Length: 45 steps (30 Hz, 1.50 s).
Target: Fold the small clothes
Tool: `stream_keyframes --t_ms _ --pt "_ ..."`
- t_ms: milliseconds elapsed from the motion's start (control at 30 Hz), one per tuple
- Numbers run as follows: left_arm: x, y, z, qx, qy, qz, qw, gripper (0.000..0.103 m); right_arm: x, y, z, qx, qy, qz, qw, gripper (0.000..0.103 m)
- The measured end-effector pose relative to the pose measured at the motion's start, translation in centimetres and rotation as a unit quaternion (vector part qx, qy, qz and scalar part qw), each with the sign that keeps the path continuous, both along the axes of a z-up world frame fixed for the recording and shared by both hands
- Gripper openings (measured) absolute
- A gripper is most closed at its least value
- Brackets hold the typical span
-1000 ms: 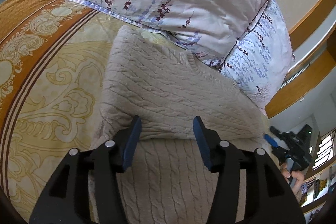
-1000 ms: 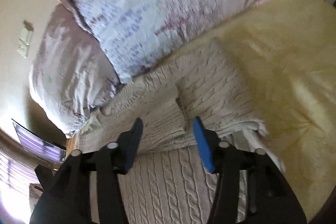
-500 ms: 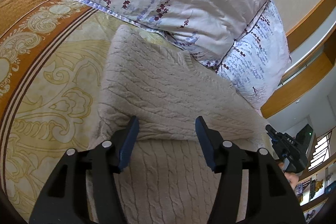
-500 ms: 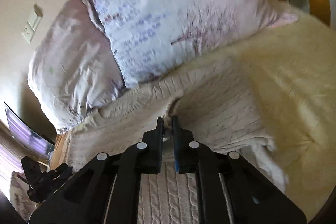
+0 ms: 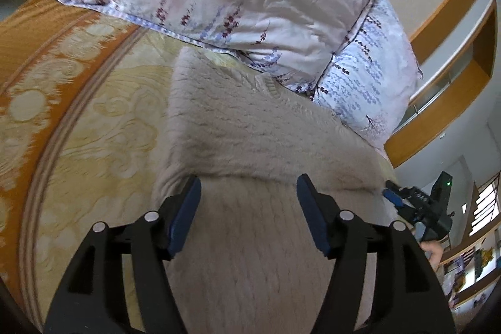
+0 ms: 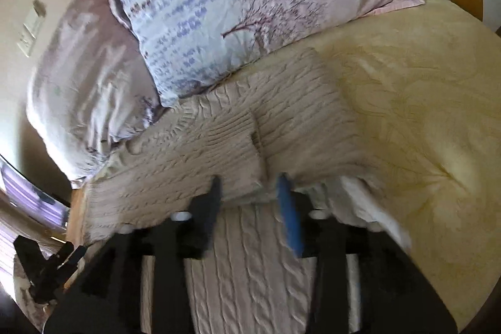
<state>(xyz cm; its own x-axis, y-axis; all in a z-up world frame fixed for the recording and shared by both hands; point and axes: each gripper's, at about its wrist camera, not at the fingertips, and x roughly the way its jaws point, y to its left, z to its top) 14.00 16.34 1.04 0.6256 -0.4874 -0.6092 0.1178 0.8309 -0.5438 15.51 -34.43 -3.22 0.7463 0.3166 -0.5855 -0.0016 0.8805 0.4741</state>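
So the beige sweater (image 5: 250,140) looks folded over once already; left gripper (image 5: 247,202) and right gripper (image 6: 250,193) both spread, gripping nothing, more folds probably left.

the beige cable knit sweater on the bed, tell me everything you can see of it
The beige cable-knit sweater is a thick, soft-looking wool-like knit with raised cable ribs. It lies flat on the yellow patterned bedspread, partly folded: sleeves folded across the body form a layered edge. Its far end with the neckline touches the floral pillows. The open left gripper and open right gripper sit at the fold edge; neither grips it.
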Motion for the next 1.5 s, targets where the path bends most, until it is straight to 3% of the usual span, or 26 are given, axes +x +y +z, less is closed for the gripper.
stream_keyframes --t_ms 400,600,767,933,1200,1500 --pt "-5.0 2.7 -1.7 -0.044 0.029 0.001 0.9986 0.062 -6.6 -7.2 -2.4 0.038 0.035 0.022 0.998 0.054" --pt "-7.0 2.3 -2.1 -0.076 0.029 -0.017 0.9965 0.055 -8.4 -7.4 -4.1 0.094 0.052 0.073 0.992 0.043" --pt "-9.6 1.9 -2.9 -0.131 0.027 -0.053 0.9896 0.043 -11.1 -7.0 -5.3 0.144 0.044 0.128 0.980 0.038" --pt "-13.2 1.9 -3.5 -0.179 0.009 -0.093 0.9795 0.042 -14.6 -7.6 -6.4 0.172 0.030 0.171 0.970 0.038" --pt "-17.2 2.1 -5.2 -0.195 -0.005 -0.111 0.9745 0.048 -17.2 -6.8 -8.8 0.161 0.049 0.214 0.962 0.038" --pt "-17.3 0.3 -8.7 -0.149 0.035 -0.114 0.9815 0.050 -16.1 -5.7 -11.5 0.171 0.064 0.223 0.957 0.038"
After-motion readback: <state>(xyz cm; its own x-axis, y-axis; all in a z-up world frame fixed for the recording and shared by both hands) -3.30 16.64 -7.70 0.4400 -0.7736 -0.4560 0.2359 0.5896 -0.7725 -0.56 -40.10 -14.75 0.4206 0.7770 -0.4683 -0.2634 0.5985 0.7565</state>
